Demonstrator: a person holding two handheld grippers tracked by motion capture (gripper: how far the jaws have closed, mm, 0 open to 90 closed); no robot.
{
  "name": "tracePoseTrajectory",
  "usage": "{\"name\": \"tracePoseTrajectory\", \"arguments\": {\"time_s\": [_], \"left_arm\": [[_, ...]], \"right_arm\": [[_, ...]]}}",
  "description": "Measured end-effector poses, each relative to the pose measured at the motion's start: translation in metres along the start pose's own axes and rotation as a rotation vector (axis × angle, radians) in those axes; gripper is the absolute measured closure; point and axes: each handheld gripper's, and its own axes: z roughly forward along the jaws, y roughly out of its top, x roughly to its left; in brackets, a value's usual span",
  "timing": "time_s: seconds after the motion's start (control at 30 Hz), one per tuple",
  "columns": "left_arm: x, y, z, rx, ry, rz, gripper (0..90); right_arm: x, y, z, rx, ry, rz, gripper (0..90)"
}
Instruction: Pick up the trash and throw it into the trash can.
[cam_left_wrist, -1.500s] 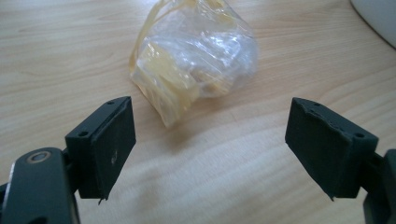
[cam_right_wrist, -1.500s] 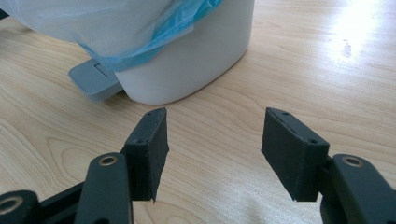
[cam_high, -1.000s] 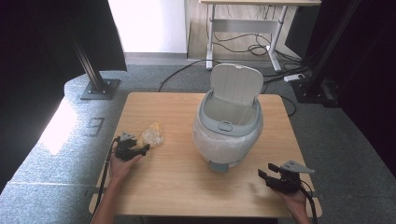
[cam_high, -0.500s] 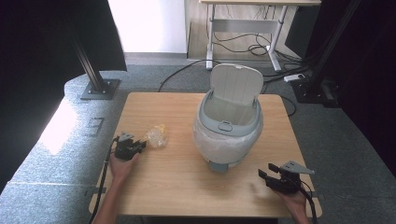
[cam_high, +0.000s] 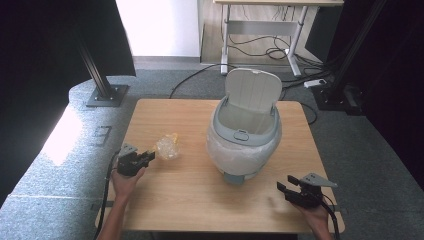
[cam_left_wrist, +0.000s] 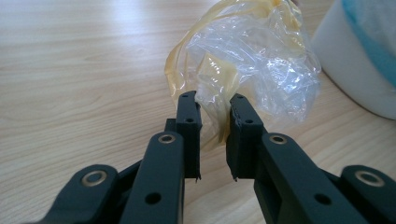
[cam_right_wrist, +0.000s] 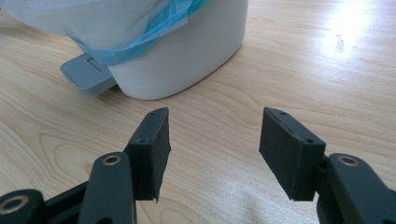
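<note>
Left gripper (cam_left_wrist: 215, 105): jaws had just been closing and were drawn in on a crumpled clear wrapper (cam_left_wrist: 247, 60), its yellowish edge pinched between the pads; a narrow gap remained between the jaw bodies behind the pinch.
Left fingers (cam_left_wrist: 189, 116): black pads, tips pressed into the film from either side; most of the wrapper bulged beyond and above the tips.
Wrapper, place: in the high view, the wrapper (cam_high: 167, 146) sat at the tips of the left gripper (cam_high: 145, 157), between those tips and the bin, near the table's left part.
Right gripper (cam_right_wrist: 215, 135): jaws stood well apart, nothing between them, pads touching nothing; bare wood showed in the gap.
Right gripper, high view: the gripper (cam_high: 285, 189) was held in a hand (cam_high: 316, 216) near the table's right front corner, tips pointing toward the bin's base.
Bin (cam_high: 245, 132): grey, lid raised, lined with a pale bag (cam_right_wrist: 140, 23) folded over the rim; it stood ahead of the right tips and well apart from the left tips.
Pedal (cam_right_wrist: 86, 74): grey, jutting from the bin's foot, ahead and left of the right fingers (cam_right_wrist: 152, 140).
Table (cam_high: 190, 200): light wood, open between the left tips and the bin.
Left hand (cam_high: 125, 180): behind the left gripper, a cable trailing off the table's edge.
</note>
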Motion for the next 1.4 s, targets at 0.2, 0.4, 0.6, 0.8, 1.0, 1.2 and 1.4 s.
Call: {"name": "tracePoseTrajectory", "arguments": {"time_s": [0.2, 0.4, 0.6, 0.8, 1.0, 1.2, 1.4], "left_arm": [[-0.007, 0.008, -0.01, -0.024, -0.015, 0.016, 76.2], [-0.014, 0.014, -0.021, -0.042, -0.034, 0.035, 76.3], [-0.017, 0.018, -0.027, -0.059, -0.05, 0.043, 76.5], [-0.022, 0.029, -0.041, -0.097, -0.066, 0.062, 76.5], [-0.026, 0.032, -0.047, -0.09, -0.074, 0.073, 76.4], [-0.031, 0.036, -0.048, -0.092, -0.087, 0.087, 76.4], [-0.034, 0.042, -0.054, -0.111, -0.093, 0.098, 76.4]], "right_arm": [[-0.002, -0.001, -0.001, 0.002, -0.006, 0.001, 42.4], [-0.003, -0.001, -0.001, 0.005, -0.011, 0.007, 42.5], [-0.002, -0.002, 0.001, 0.014, -0.015, -0.002, 42.5], [-0.001, -0.003, 0.002, 0.02, -0.015, -0.003, 42.5], [-0.001, -0.003, 0.003, 0.025, -0.013, -0.008, 42.5], [-0.001, -0.004, 0.004, 0.034, -0.012, -0.016, 42.5], [0.0, -0.004, 0.005, 0.034, -0.01, -0.014, 42.5]]}}
